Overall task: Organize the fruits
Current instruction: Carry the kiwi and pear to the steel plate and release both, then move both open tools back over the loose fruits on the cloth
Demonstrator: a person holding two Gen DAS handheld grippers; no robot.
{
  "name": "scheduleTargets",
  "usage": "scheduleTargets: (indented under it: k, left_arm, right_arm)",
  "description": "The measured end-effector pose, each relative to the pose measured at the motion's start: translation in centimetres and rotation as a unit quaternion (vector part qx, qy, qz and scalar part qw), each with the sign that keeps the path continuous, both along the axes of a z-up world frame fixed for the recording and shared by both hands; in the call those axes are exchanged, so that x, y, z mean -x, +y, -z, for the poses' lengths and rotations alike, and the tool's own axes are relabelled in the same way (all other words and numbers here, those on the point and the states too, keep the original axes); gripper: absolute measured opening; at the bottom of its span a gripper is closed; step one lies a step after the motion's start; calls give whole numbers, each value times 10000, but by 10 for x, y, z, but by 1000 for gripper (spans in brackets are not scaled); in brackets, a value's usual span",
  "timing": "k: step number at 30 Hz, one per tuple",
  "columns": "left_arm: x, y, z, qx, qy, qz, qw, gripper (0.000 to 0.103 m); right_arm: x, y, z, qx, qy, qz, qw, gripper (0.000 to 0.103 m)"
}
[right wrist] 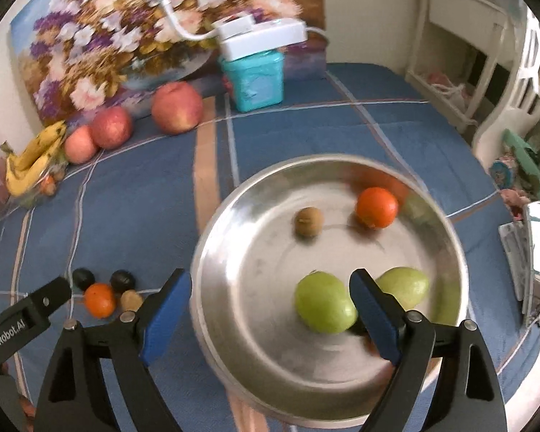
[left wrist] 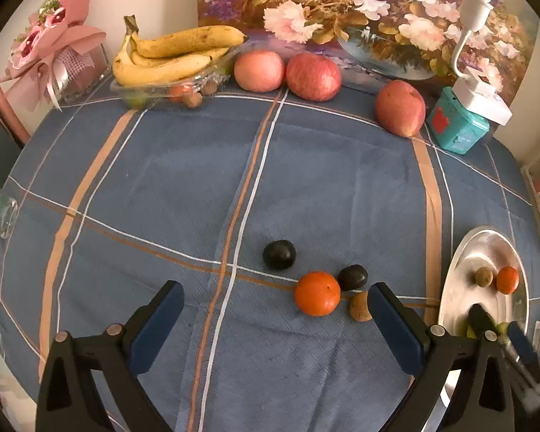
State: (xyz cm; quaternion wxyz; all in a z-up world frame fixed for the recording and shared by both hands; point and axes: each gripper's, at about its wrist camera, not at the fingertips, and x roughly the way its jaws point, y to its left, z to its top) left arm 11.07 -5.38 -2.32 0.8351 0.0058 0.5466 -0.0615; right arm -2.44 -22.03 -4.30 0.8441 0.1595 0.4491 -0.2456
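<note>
Two green fruits (right wrist: 324,302) are seen low in the steel bowl (right wrist: 234,237); the right gripper (right wrist: 270,309) and left gripper (left wrist: 275,316) are held open, nothing gripped.

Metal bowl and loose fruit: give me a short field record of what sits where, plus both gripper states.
bowl contents: metal bowl holds two green fruits, one orange, one brown nut
loose on cloth: orange, two dark plums, brown nut
back of table: three apples, bananas on a clear tray
left gripper: open, empty
right gripper: open, empty, over the bowl
</note>
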Motion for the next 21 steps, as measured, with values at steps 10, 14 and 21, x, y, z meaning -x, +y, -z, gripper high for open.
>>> scheduleTargets:
  k: [10,14,21]
  left_arm:
    - [-6,16,0,271,135,-164,9994,103]
    - [-9,23,0,357,195,-225,9989,103]
    - [-14,33,-1,468,219,-320,9982,103]
  right_arm:
    - [-12,19,5,137,194,-122,9996,90]
    - [-8,24,-1,219,-33,-156,9996,90]
    - [-6,22,-2,-143,-67,-17,9999,90]
